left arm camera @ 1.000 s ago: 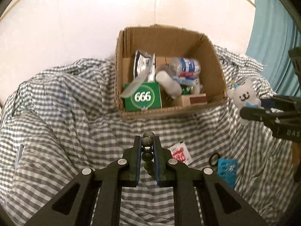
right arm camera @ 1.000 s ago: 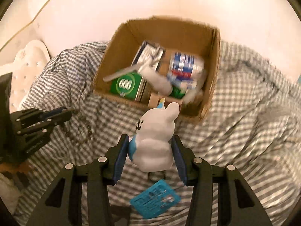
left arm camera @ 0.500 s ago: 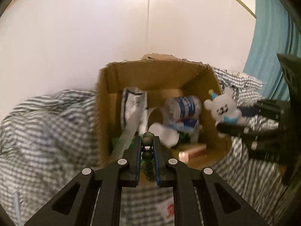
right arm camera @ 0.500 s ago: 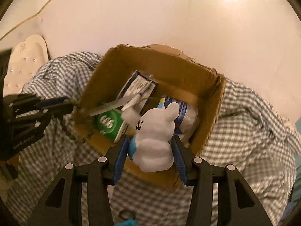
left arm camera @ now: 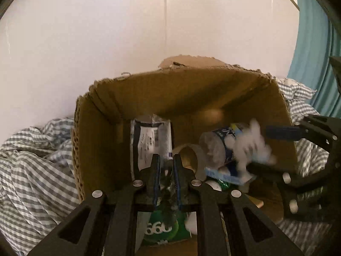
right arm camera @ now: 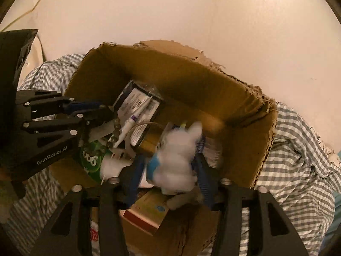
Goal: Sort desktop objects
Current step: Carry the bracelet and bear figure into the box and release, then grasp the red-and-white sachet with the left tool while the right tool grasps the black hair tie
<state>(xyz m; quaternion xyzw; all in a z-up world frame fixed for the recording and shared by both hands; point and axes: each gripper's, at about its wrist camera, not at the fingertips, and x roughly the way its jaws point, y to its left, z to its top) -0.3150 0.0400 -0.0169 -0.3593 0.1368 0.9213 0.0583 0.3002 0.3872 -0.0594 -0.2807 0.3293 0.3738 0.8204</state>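
Note:
An open cardboard box (left arm camera: 102, 132) (right arm camera: 240, 100) holds several items: a green "666" packet (left arm camera: 164, 230), a clear bottle (left arm camera: 215, 149) and a silver pouch (left arm camera: 152, 140). My left gripper (left arm camera: 166, 170) is over the box, its jaws a little apart; a dark bead string (right arm camera: 115, 131) hangs from it, blurred. My right gripper (right arm camera: 169, 168) has its jaws wide open over the box. The white plush bunny (right arm camera: 181, 157) (left arm camera: 251, 147) is blurred between them and dropping into the box.
The box stands on a grey-and-white checked cloth (left arm camera: 32, 166) (right arm camera: 298, 162) against a white wall. A teal curtain (left arm camera: 315, 49) hangs at the right. A red-and-white sachet (right arm camera: 93, 234) lies on the cloth in front of the box.
Both grippers moved forward and down from above the cloth to inside the box opening. The right jaws widened and the bunny has slipped loose, blurred in motion. The left jaws have parted slightly.

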